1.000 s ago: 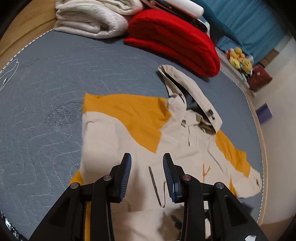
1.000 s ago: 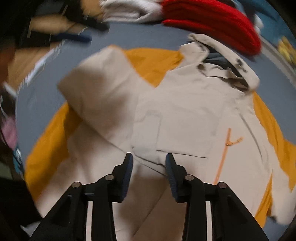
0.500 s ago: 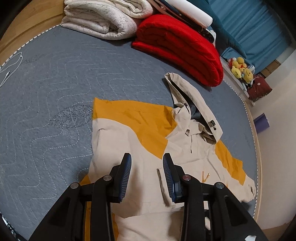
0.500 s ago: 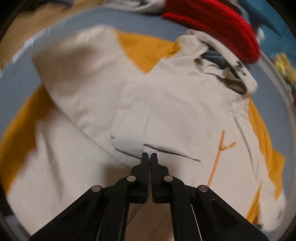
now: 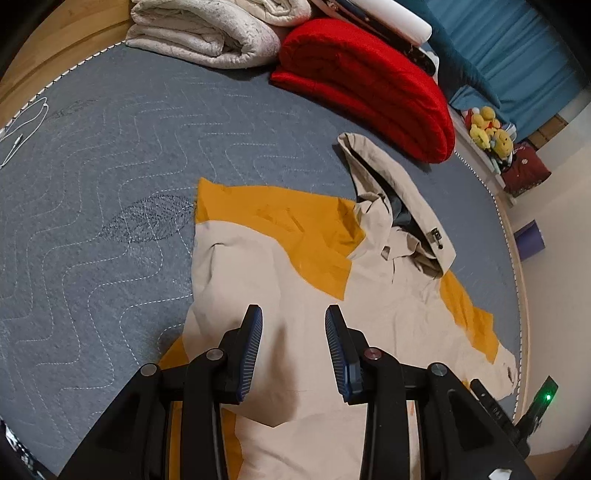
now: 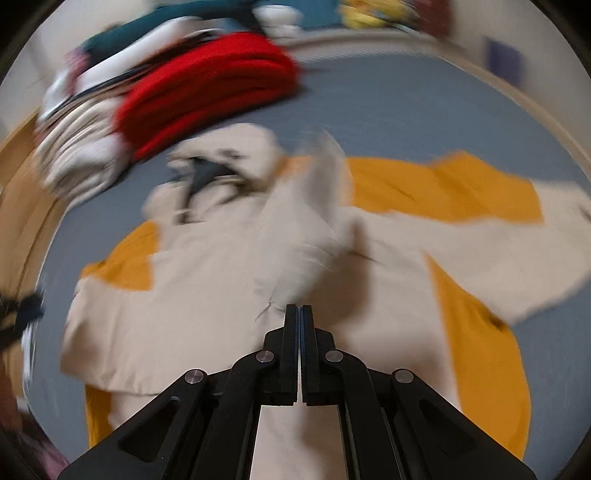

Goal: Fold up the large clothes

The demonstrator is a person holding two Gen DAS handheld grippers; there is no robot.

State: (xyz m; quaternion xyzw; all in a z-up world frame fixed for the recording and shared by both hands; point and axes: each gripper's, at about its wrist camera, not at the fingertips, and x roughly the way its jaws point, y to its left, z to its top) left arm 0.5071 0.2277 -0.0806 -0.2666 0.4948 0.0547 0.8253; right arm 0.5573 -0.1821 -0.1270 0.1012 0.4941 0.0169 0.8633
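Note:
A beige and mustard hooded jacket (image 5: 388,306) lies spread front up on the grey quilted bed (image 5: 110,166), hood (image 5: 399,192) towards the red blanket. My left gripper (image 5: 293,314) hovers open over the jacket's left chest, with only fabric below it. In the blurred right wrist view my right gripper (image 6: 299,308) is shut, and a raised ridge of beige jacket cloth (image 6: 303,221) runs up from its tips, so it seems pinched on the jacket (image 6: 207,288). One sleeve (image 6: 554,229) stretches out to the right.
A folded red blanket (image 5: 369,85) and a folded white blanket (image 5: 207,33) lie at the head of the bed. Plush toys (image 5: 487,129) sit beyond the bed's right edge. A white cable (image 5: 22,125) lies at the far left. A black device with a green light (image 5: 535,410) shows at lower right.
My right gripper went from open to shut on a fold of the jacket, then swung sideways and rolled, dragging cloth with it. The left gripper stayed open and almost still.

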